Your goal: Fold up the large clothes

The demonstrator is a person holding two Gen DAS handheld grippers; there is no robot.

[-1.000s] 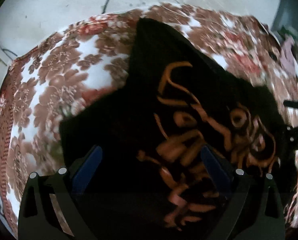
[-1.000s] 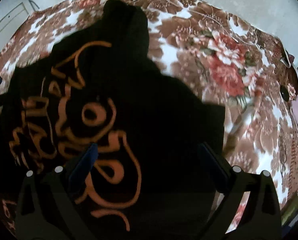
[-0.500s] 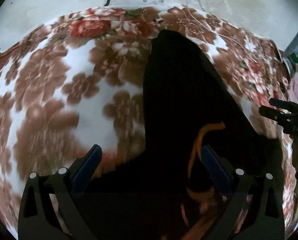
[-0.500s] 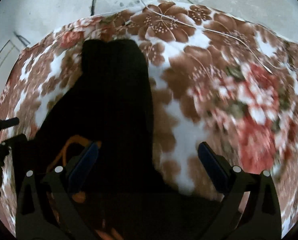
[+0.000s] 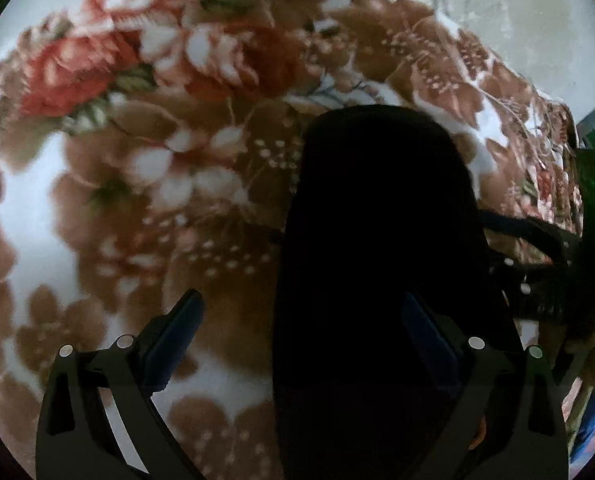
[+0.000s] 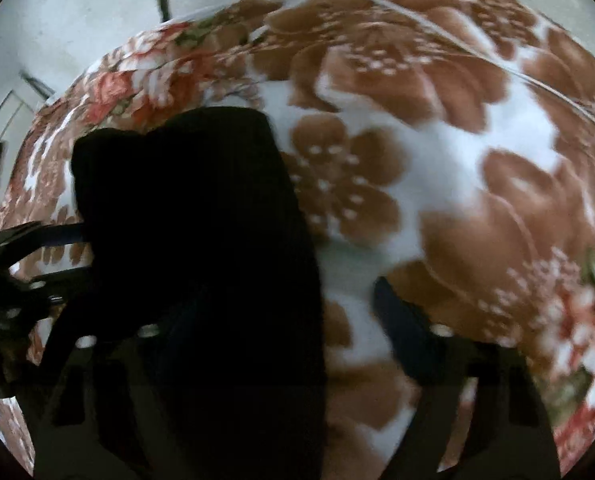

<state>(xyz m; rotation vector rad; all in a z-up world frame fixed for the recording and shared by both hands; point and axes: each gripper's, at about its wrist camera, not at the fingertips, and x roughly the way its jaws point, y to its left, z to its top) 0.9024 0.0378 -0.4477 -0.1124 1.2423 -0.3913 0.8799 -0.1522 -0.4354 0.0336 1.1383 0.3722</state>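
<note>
1. Black garment (image 5: 381, 240) lies on my floral blanket (image 5: 145, 184), a narrow part stretching away.
2. Left gripper (image 5: 301, 320) fingers spread, right finger over the cloth.
3. Right gripper (image 6: 281, 312) spread too, left finger over the cloth, view blurred.

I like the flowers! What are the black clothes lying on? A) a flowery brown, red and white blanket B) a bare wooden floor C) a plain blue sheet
A: the black garment lies on a blanket printed with brown and red flowers on white.
</note>
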